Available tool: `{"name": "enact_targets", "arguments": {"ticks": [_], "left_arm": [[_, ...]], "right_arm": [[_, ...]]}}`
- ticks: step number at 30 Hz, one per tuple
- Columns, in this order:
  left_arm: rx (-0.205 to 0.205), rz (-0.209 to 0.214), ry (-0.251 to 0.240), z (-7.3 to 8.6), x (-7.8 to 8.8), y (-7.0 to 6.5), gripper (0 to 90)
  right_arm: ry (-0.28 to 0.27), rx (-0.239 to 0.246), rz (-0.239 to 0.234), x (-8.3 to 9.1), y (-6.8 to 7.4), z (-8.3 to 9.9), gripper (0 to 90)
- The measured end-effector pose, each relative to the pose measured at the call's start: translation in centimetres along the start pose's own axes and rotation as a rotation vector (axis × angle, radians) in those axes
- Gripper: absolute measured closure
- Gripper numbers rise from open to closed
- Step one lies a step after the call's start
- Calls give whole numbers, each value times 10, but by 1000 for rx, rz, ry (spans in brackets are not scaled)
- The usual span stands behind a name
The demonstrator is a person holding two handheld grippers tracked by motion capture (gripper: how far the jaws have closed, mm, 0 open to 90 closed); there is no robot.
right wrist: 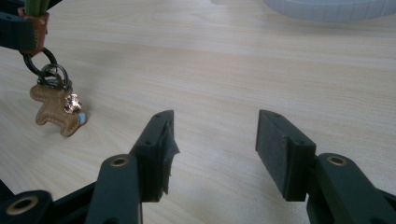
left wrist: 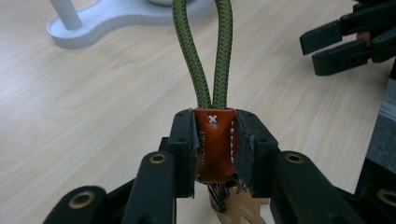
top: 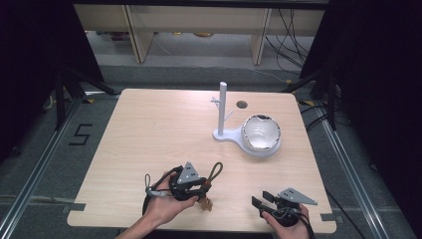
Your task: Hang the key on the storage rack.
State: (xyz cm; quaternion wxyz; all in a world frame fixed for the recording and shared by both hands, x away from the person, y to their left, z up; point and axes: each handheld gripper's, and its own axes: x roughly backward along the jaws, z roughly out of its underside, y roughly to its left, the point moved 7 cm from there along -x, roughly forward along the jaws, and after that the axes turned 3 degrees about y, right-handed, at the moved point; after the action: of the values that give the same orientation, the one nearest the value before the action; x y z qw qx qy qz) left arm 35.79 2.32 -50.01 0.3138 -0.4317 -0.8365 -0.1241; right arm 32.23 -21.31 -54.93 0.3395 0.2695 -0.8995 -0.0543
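A keychain has a green cord loop, a brown leather tab, dark rings and a tan leather animal charm. My left gripper is shut on the leather tab, and the loop sticks out forward past the jaws. In the high view this gripper sits near the table's front edge with the charm hanging below it, touching the wood. My right gripper stands open with nothing between its jaws, at the front right, a short way from the charm.
A white stand with an upright post bearing small pegs and a round white dish sits right of the table's middle. A small round hole lies behind it. The light wooden table has dark floor and cables around it.
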Motion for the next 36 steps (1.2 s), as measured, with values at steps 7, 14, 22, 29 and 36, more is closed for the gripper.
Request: {"name": "enact_targets", "arguments": {"ticks": [7, 14, 22, 29, 36], "left_arm": [[-13, -14, -71, -6, 12, 9, 688], [-19, -42, -121, -12, 22, 18, 688], [-12, -74, -173, -20, 34, 27, 688], [11, -107, -202, -25, 41, 37, 688], [28, -130, -231, -29, 45, 44, 688]], "right_arm": [[-22, 14, 12, 1, -2, -2, 465], [-16, 24, 26, 2, -3, -1, 461], [-21, 19, 22, 1, -2, -2, 461], [-14, -37, 4, 2, 2, 0, 458], [-23, -20, 21, 0, 0, 0, 457]]}}
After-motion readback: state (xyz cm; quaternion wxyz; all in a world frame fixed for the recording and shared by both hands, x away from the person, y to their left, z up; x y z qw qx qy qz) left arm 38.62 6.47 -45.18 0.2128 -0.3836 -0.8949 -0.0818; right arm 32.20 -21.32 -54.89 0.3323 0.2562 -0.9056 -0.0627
